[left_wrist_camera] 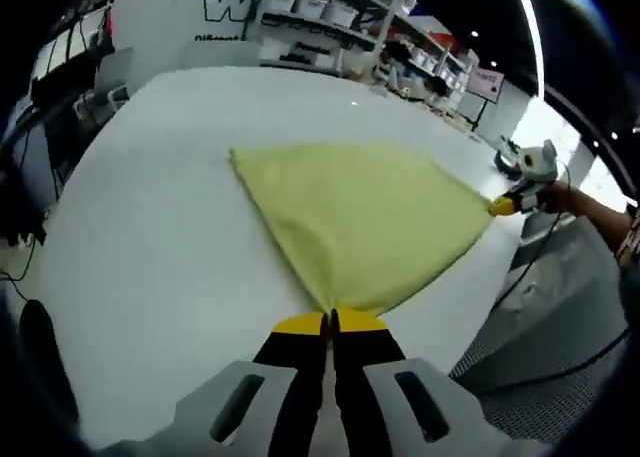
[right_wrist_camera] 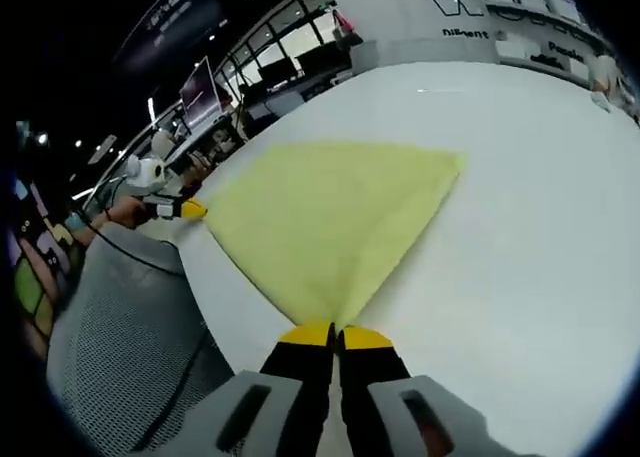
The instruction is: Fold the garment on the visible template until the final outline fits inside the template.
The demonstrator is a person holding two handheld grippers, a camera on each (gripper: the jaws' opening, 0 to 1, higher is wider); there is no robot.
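Observation:
A pale yellow garment [left_wrist_camera: 365, 217] lies spread on the white table [left_wrist_camera: 150, 237], pulled taut between two corners. My left gripper [left_wrist_camera: 329, 323] is shut on its near corner, yellow tips pinched together. In the same view the right gripper [left_wrist_camera: 503, 205] holds the far right corner at the table's edge. In the right gripper view the garment [right_wrist_camera: 330, 217] fans away from my right gripper [right_wrist_camera: 334, 332], which is shut on its corner. The left gripper [right_wrist_camera: 190, 209] grips the left corner there, with a hand behind it. No template outline shows on the table.
The table edge [left_wrist_camera: 500, 287] drops off close to the right of the garment, with grey mesh floor [right_wrist_camera: 120, 347] below. Shelves [left_wrist_camera: 320, 17] and a white wall with lettering stand behind the table. Cables hang beside the edge.

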